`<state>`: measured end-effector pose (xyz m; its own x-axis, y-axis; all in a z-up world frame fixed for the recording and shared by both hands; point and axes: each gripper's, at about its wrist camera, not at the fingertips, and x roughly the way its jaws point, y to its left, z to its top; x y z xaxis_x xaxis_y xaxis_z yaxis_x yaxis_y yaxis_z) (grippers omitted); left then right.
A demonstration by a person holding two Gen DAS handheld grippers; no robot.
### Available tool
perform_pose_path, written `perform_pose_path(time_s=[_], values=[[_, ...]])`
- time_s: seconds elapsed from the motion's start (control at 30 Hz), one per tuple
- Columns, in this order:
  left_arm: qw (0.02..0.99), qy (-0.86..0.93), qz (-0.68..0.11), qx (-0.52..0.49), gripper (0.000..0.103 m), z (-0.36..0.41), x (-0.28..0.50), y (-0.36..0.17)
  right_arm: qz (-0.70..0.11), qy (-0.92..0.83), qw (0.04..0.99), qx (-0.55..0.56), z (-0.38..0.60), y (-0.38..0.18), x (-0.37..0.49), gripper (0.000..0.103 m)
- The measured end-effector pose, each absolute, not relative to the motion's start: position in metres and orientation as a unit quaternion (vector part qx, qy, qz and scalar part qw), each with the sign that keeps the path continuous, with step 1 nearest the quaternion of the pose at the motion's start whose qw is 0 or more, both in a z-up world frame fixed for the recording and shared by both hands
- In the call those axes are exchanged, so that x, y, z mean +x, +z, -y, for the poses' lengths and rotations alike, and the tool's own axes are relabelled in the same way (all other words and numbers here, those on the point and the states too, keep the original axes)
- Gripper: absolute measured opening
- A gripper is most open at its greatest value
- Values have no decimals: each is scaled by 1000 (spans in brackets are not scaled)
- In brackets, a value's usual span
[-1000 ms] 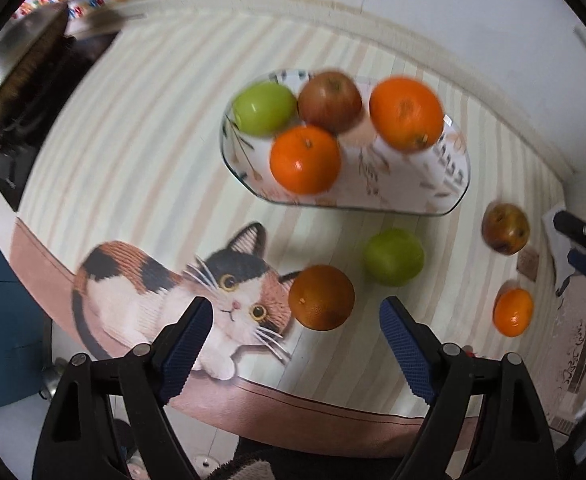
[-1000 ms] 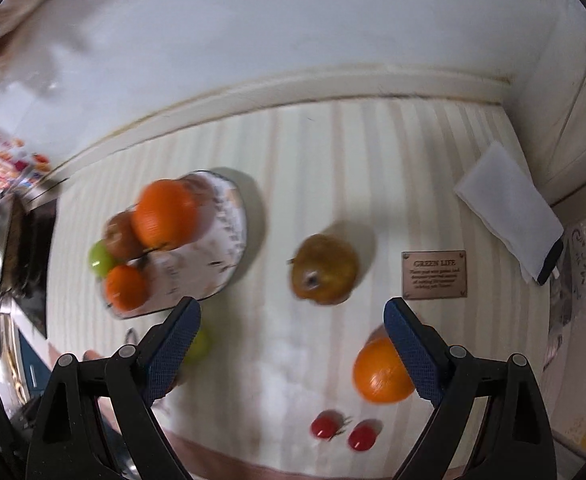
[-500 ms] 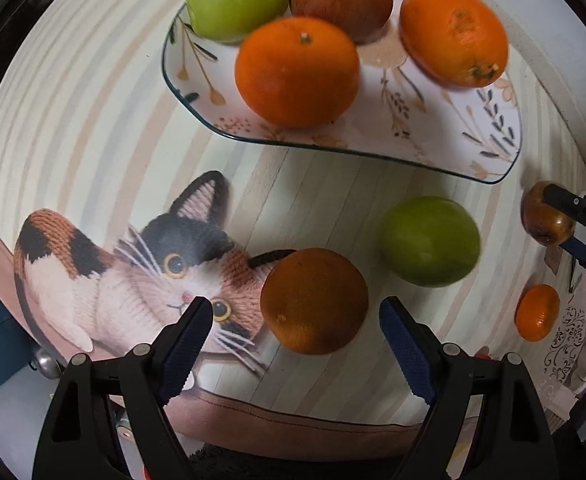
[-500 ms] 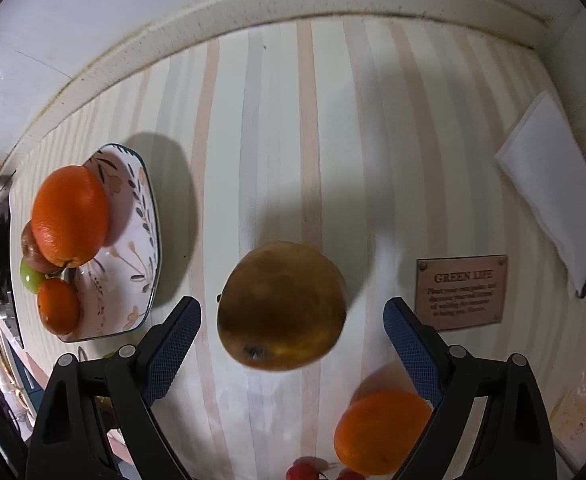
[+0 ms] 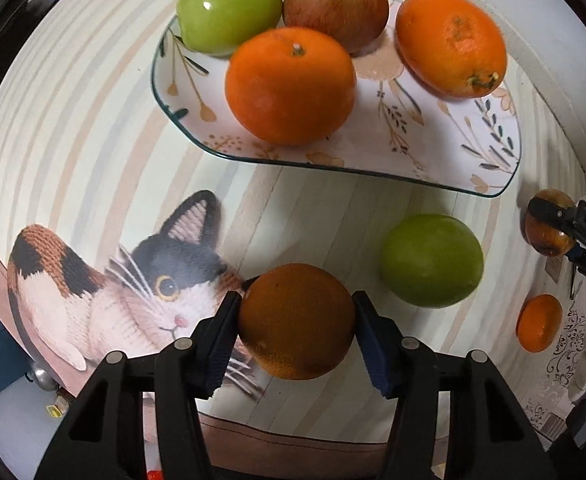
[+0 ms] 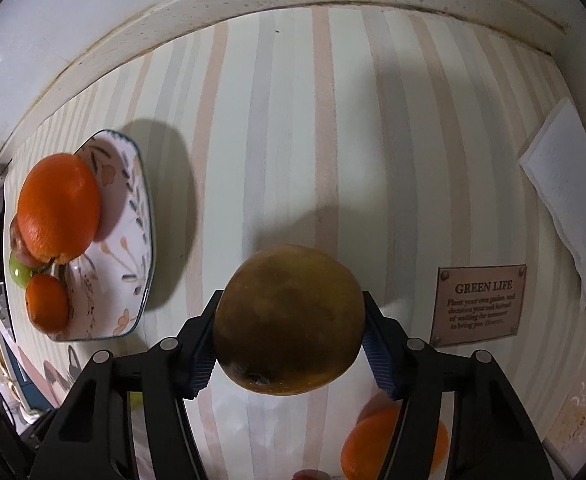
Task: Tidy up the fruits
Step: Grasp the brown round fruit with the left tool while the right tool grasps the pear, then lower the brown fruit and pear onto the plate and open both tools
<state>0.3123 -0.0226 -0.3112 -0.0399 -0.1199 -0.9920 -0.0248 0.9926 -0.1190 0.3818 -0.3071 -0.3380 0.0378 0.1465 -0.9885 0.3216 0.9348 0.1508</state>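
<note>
Where both stood wide earlier, jaws now close, gripping a dark orange [image 5: 296, 322] and brown fruit [image 6: 289, 320].

Right gripper [image 6: 289, 316] hides half the small orange [image 6: 373, 440]

We see the worktop [image 6: 293, 120] under a striped mat [image 5: 73, 128], with a calico cat picture [image 5: 145, 280] at about eight o'clock in the left wrist view. In the right wrist view a brown plaque [image 6: 479, 306] reading "GREEN LIFE" lies flat on the mat at four o'clock, and a folded white cloth [image 6: 565, 196] lies near it at three o'clock, apart from it. A pale raised ledge [image 6: 253, 12] borders the mat at twelve o'clock.
</note>
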Motion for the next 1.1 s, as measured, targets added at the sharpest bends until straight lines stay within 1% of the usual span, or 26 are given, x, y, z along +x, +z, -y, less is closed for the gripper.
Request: perform_pose_path(time_s=[0.2, 0.3, 0.4, 0.6, 0.73, 0.93, 1.1], values=[[714, -46, -694, -78, 53, 1, 311, -263, -669, -16, 722, 172, 273, -306, 370, 65], [730, -41, -676, -92, 53, -16, 323, -241, -658, 15, 733, 174, 246, -289, 371, 65], [739, -26, -666, -97, 53, -35, 351, -232, -652, 42, 738, 169, 217, -281, 372, 65], [735, 0, -671, -96, 53, -60, 405, -247, -659, 62, 734, 151, 190, -291, 394, 65], [725, 3, -682, -95, 53, -58, 425, -265, -668, 67, 729, 135, 179, -303, 406, 65], [712, 2, -696, -91, 54, -55, 429, -283, -670, 66, 729, 123, 169, -315, 413, 66], [715, 6, -693, -94, 54, -56, 429, -285, -674, 61, 726, 119, 168, -321, 416, 66]])
